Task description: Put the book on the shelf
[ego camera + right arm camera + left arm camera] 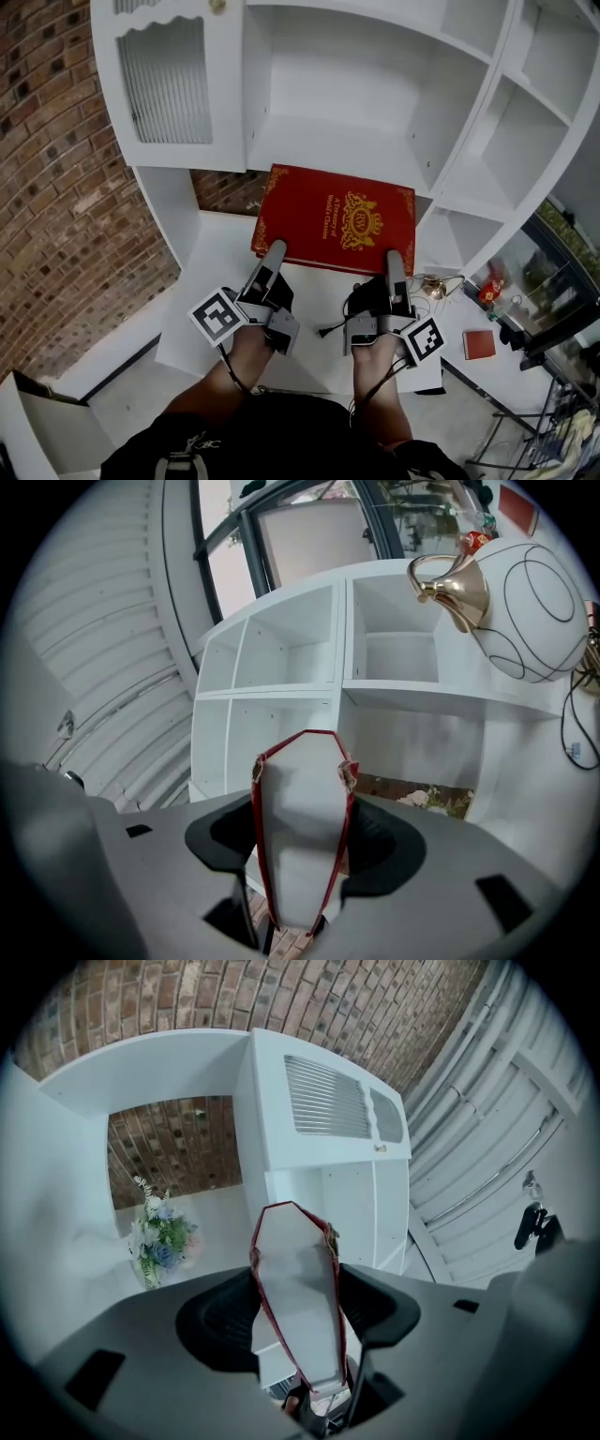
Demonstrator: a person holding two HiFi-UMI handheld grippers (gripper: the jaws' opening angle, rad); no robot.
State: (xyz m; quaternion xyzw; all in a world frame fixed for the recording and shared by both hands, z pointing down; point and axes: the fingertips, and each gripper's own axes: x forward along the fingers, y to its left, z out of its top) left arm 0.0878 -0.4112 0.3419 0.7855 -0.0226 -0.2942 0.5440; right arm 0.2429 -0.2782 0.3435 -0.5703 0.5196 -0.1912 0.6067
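Observation:
A red book (333, 220) with a gold crest on its cover lies flat in the air in front of the white shelf unit (347, 84), just below its big middle compartment. My left gripper (274, 251) is shut on the book's near edge at the left, and my right gripper (395, 258) is shut on the same edge at the right. In the left gripper view the book (300, 1288) stands end-on between the jaws, its white page block showing. The right gripper view shows the book (300, 836) clamped the same way, pointing at the open cubbies (291, 658).
A louvred cabinet door (169, 84) closes the shelf's left bay, with a brick wall (47, 141) beside it. A flower bunch (161, 1241) sits in the low left recess. A white vase with a gold handle (525, 583) stands at the right. A small red item (478, 343) lies lower right.

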